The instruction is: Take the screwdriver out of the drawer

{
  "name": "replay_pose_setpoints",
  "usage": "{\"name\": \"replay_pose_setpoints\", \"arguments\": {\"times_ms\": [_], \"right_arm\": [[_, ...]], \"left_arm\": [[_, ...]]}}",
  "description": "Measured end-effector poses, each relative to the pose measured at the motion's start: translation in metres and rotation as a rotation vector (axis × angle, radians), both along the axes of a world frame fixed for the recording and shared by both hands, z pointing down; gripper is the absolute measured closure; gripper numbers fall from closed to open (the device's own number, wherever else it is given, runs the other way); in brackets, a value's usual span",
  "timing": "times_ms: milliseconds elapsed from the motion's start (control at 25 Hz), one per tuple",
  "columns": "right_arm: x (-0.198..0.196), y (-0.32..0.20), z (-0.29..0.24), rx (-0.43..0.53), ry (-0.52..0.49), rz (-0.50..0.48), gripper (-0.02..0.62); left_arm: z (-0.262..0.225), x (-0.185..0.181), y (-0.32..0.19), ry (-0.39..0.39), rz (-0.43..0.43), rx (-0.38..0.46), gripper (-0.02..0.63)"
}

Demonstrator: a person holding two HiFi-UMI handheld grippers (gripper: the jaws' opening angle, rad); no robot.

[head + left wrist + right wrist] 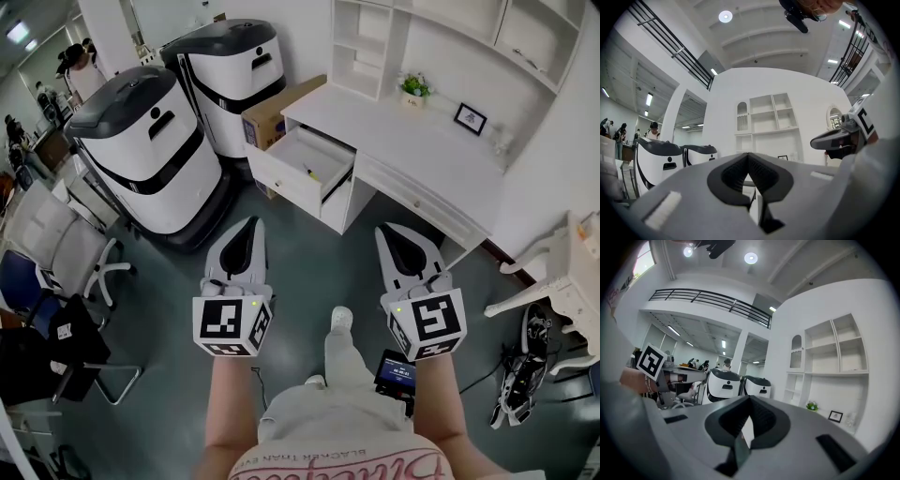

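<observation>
The screwdriver (310, 173) lies on the bottom of the open drawer (284, 184), near its right side. From the head view it is only a short, thin stick with a yellowish part, too small to tell handle from shaft with any certainty. It is probably light and stiff, not fragile, with a round handle that may roll on the smooth drawer bottom and a thin metal shaft that would slip between pads. The better hold is likely across the thicker handle, coming down from above, since the drawer's low white walls leave little room at the sides. The drawer is a shallow white box with a flat front, pulled out of a white painted desk (422, 150) whose top is smooth and matte. On that top stand a small potted plant (413, 88) and a dark picture frame (470, 118), with open white shelves (367, 47) above. A brown cardboard box (270, 114) sits beside the drawer, next to two rounded white machines (150, 155) with dark glossy tops, on a grey-green floor (309, 262). The left gripper (250, 221) and the right gripper (383, 229) are held out over the floor, well apart from the drawer. Each has its grey jaws pressed together at the tips, with nothing between the ribbed black pads.
</observation>
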State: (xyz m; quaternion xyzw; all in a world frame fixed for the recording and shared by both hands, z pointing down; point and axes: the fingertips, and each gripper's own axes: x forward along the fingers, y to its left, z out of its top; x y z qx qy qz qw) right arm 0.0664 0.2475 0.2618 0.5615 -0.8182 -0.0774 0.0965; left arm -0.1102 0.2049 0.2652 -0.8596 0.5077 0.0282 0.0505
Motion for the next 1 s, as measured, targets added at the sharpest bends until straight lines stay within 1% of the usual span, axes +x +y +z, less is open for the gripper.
{"name": "replay_pose_setpoints", "arguments": {"times_ms": [200, 440, 760, 1000], "right_arm": [[0.009, -0.048, 0.004, -0.004, -0.022, -0.004, 0.589], [0.024, -0.119, 0.007, -0.021, -0.035, -0.034, 0.589], [0.050, -0.223, 0.003, -0.028, -0.023, -0.089, 0.589], [0.060, -0.274, 0.002, -0.029, -0.016, -0.131, 0.589]], "left_arm": [[0.003, 0.010, -0.041, -0.021, -0.007, -0.002, 0.603], [0.003, 0.023, -0.104, -0.035, -0.042, -0.016, 0.603], [-0.004, 0.044, -0.198, -0.017, -0.108, -0.019, 0.603], [-0.004, 0.059, -0.245, -0.010, -0.134, -0.018, 0.603]]}}
